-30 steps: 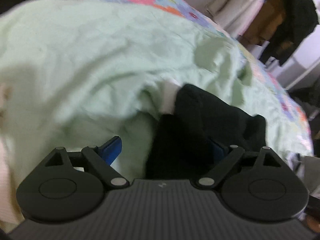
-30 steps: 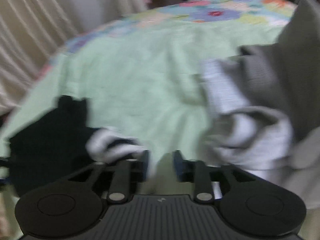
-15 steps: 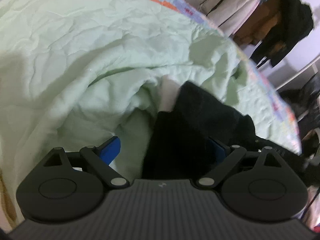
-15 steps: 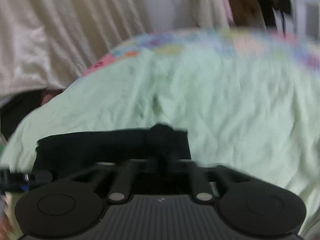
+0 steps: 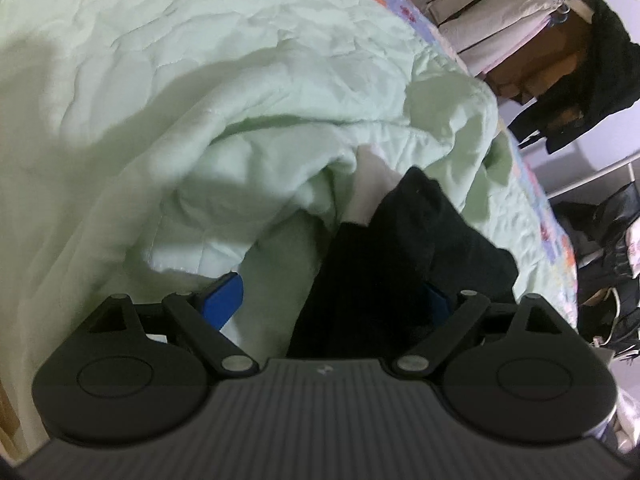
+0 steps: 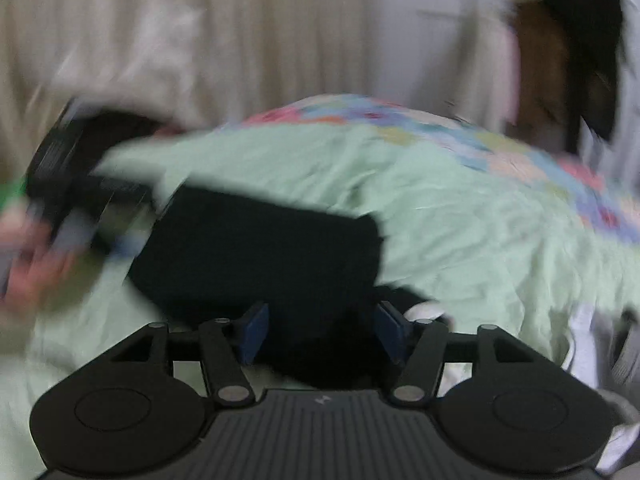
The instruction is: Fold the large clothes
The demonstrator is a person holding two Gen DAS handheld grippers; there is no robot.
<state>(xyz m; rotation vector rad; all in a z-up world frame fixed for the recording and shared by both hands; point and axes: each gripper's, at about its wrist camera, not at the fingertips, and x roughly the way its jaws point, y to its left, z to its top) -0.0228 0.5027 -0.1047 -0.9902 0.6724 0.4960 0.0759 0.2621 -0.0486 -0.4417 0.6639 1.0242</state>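
While tongs (image 6: 320,330) gape, black garment (image 6: 260,248) between.

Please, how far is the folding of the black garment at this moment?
Done: nothing looks folded; the black garment lies bunched on the green quilt. In hand: the left gripper and right gripper both have open jaws with black cloth between them, so grasping seems under way. Left: spreading and every fold.

We saw a black garment (image 5: 404,248) on a pale green quilt (image 5: 240,80) with a pink, blue and orange floral border (image 6: 500,152), by cream curtains (image 6: 200,32).
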